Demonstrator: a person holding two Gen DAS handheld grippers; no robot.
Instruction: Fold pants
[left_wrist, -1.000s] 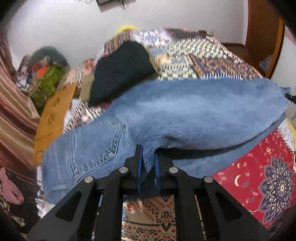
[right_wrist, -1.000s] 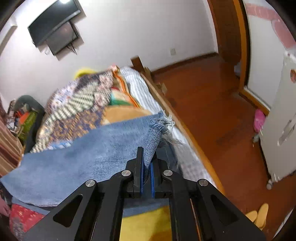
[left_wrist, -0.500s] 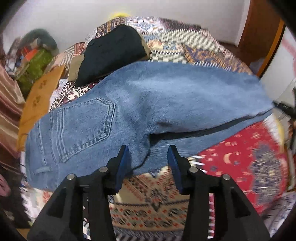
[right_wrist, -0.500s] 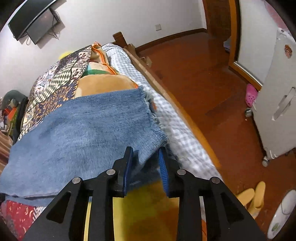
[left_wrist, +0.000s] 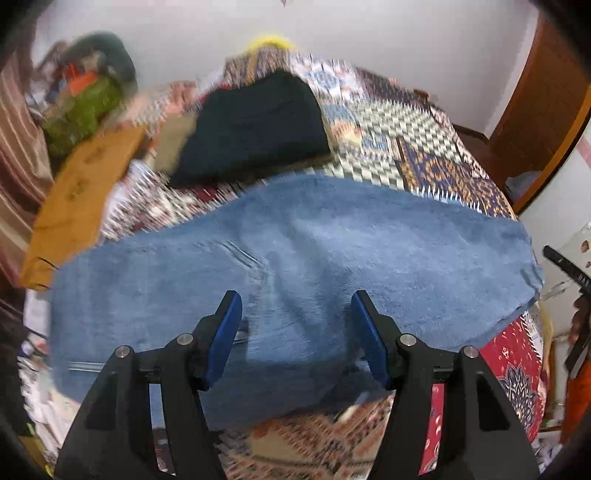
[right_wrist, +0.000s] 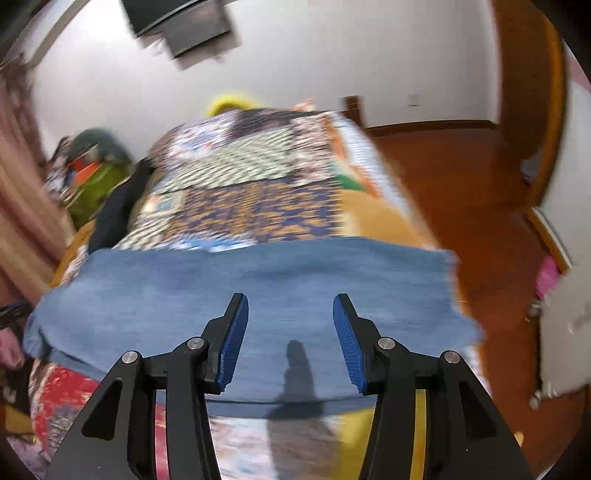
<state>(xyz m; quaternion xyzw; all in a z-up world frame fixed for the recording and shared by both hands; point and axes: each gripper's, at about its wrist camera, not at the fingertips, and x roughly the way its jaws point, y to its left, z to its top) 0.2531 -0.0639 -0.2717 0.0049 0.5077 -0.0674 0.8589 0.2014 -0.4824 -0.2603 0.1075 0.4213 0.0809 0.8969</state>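
Observation:
Blue jeans (left_wrist: 295, 258) lie folded lengthwise across the patterned bedspread (left_wrist: 424, 147), one leg laid over the other. In the left wrist view my left gripper (left_wrist: 295, 314) hovers over their near edge, its jaws opening, blue pads apart and not touching the denim. In the right wrist view the jeans (right_wrist: 258, 284) stretch across the bed with the frayed hem at the right. My right gripper (right_wrist: 290, 317) hangs above that end, jaws opening, nothing pressed between the pads. Both views are motion-blurred.
A dark folded garment (left_wrist: 255, 125) lies on the bed beyond the jeans. A brown board (left_wrist: 81, 192) and a cluttered heap (left_wrist: 85, 99) sit at the left. Wooden floor (right_wrist: 461, 166) and a white appliance (right_wrist: 565, 339) are off the bed's right side. A television (right_wrist: 181, 22) hangs on the wall.
Both grippers let go of the denim edge they were shut on and opened. The upper leg dropped flat onto the lower one, and both grippers pulled back from the jeans.

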